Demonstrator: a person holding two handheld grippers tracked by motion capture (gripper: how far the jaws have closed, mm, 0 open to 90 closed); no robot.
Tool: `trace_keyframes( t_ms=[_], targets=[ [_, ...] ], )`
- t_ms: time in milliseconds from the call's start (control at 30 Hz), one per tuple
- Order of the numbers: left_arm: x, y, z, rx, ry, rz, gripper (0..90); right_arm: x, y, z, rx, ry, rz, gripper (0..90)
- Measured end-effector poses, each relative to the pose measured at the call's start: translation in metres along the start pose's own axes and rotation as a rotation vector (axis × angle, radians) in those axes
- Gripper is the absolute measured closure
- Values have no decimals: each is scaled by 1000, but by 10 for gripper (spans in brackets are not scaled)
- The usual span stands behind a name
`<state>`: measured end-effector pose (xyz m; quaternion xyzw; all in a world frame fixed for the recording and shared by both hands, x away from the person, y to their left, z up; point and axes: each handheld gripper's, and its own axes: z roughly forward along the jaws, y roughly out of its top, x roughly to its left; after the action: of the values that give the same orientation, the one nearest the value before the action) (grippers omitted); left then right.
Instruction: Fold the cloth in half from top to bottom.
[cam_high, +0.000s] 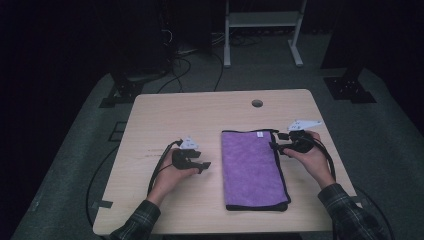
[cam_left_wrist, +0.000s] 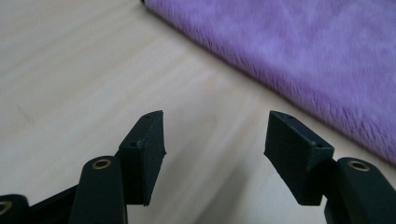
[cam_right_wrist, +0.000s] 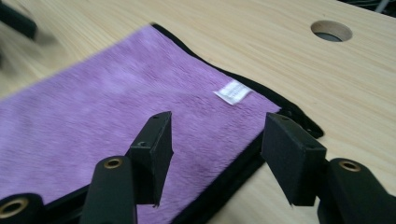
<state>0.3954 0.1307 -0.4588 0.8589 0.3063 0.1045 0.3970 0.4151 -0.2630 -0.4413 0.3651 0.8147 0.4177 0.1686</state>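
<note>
towel state: purple towel (cam_high: 254, 170) lies flat on the counter (cam_high: 165, 115), already folded to a long strip with doubled black-trimmed edges; looks like more folding is left.
towel place: right of counter middle, white tag (cam_right_wrist: 232, 91) at its far end.
left hand-held gripper (cam_high: 199, 165): just beside towel's left edge, apart from it; jaws spread over bare wood, nothing between.
right hand-held gripper (cam_high: 278, 145): at towel's far right corner; jaws spread, straddling the edge, not pinching.
next: likely grab corners.
</note>
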Motion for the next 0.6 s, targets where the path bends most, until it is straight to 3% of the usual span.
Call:
trace_keyframes(
  t_ms=[267,533,600],
  targets=[
    [12,40,22,-27,-2,18,423,-14,8,11,-2,-21,13,433],
    [26,69,48,-35,9,3,441,-32,14,27,-14,-32,54,486],
    [29,73,55,-24,21,7,442,-35,13,33,16,-36,51,488]
  ],
)
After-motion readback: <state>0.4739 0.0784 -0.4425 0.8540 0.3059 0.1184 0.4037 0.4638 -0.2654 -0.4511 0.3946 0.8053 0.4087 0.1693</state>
